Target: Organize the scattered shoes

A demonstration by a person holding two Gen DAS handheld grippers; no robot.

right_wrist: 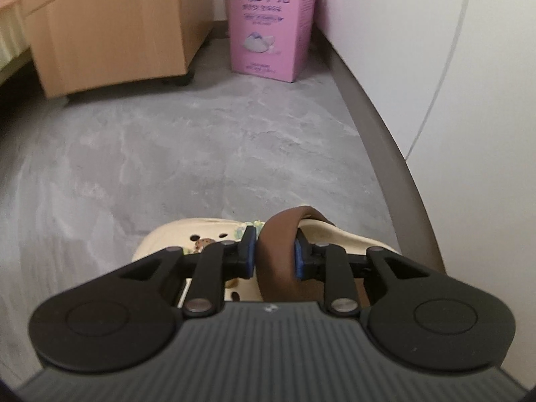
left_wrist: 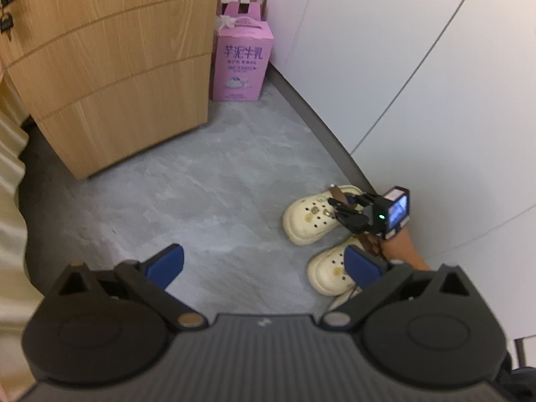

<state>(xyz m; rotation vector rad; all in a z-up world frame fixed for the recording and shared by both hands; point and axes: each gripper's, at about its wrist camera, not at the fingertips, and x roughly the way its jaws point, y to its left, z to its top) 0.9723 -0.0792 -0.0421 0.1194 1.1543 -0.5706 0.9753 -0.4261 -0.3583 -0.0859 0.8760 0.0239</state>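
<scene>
Cream clog (right_wrist: 187,238) sits by the grey baseboard (right_wrist: 378,127), its brown strap (right_wrist: 278,254) pinched in the right gripper (right_wrist: 274,251), so lift slowly beside its twin (left_wrist: 330,269) while the left gripper (left_wrist: 264,261) waits wide open.

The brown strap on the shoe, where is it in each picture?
Left wrist view: brown strap sits right of middle, on the far cream clog, in the right gripper.
Right wrist view: brown strap sits low centre, clamped between the blue pads.
Shared landmark: pink box.
</scene>
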